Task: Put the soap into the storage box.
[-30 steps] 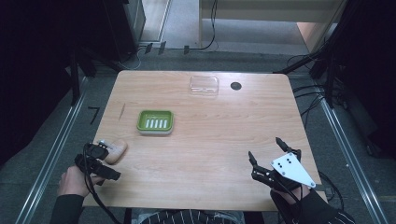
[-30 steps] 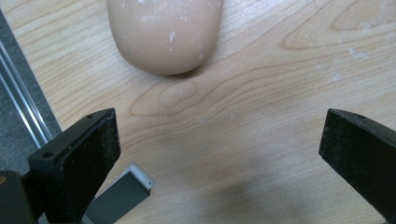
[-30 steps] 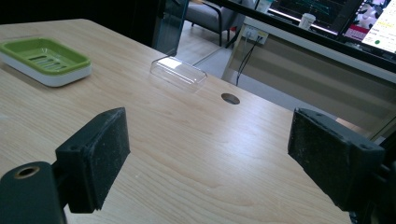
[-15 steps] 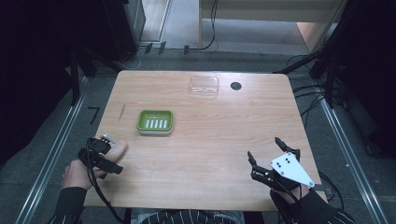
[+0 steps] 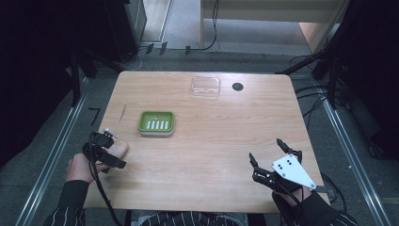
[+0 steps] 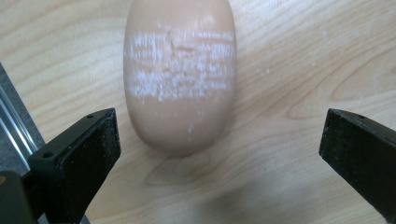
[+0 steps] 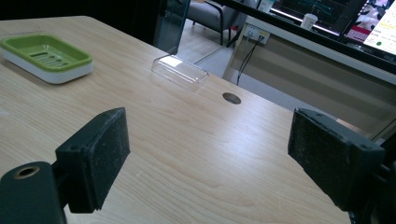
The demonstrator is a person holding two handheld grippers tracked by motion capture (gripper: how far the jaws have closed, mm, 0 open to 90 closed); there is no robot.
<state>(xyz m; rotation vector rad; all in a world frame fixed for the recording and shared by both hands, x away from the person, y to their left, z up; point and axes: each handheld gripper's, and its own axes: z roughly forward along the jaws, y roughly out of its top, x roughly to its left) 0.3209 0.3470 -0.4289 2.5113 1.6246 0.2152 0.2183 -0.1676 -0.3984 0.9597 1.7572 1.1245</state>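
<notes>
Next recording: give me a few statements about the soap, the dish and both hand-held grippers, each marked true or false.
1. The left hand-held gripper is shut on the soap bar. False: its jaws stand open, with the bar lying on the table between and just ahead of them.
2. The green soap dish has nothing in it. True.
3. The clear plastic lid covers the dish. False: it lies apart, near the far edge.
4. The right hand-held gripper is open and holds nothing. True.
</notes>
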